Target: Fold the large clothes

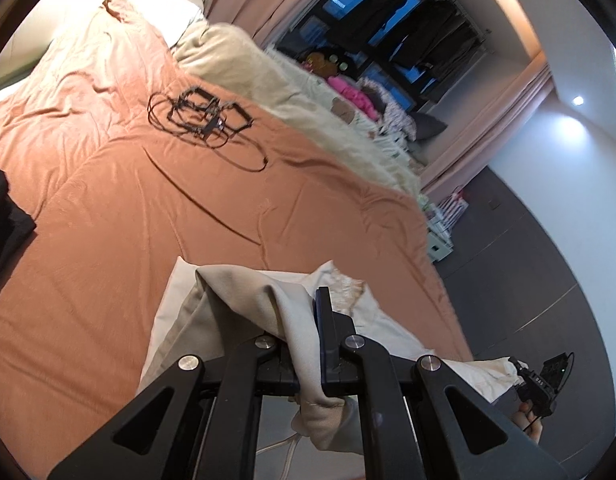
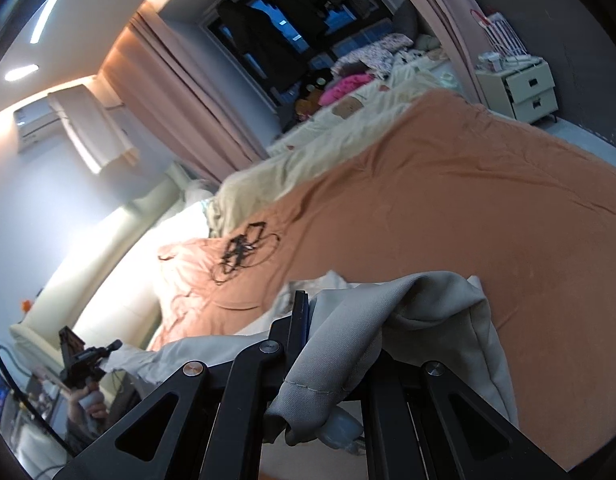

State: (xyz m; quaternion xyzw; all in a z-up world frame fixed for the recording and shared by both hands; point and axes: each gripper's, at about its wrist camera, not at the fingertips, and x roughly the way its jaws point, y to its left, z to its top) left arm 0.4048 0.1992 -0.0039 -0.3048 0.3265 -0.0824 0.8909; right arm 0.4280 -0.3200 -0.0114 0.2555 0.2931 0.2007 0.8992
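On my left wrist view, the left gripper [image 1: 308, 312] is clamped tight on a bunched fold of the beige garment [image 1: 244, 300], which drapes over one finger and hangs above the orange bedspread [image 1: 188, 208]. Its lower end drops out of sight behind the linkage. A black cable tangle [image 1: 200, 120] lies further up the bed. On my right wrist view, the right gripper [image 2: 308, 320] pinches the same garment [image 2: 388, 320] closed; blur softens the cloth's far edge, and its far finger is buried under fabric.
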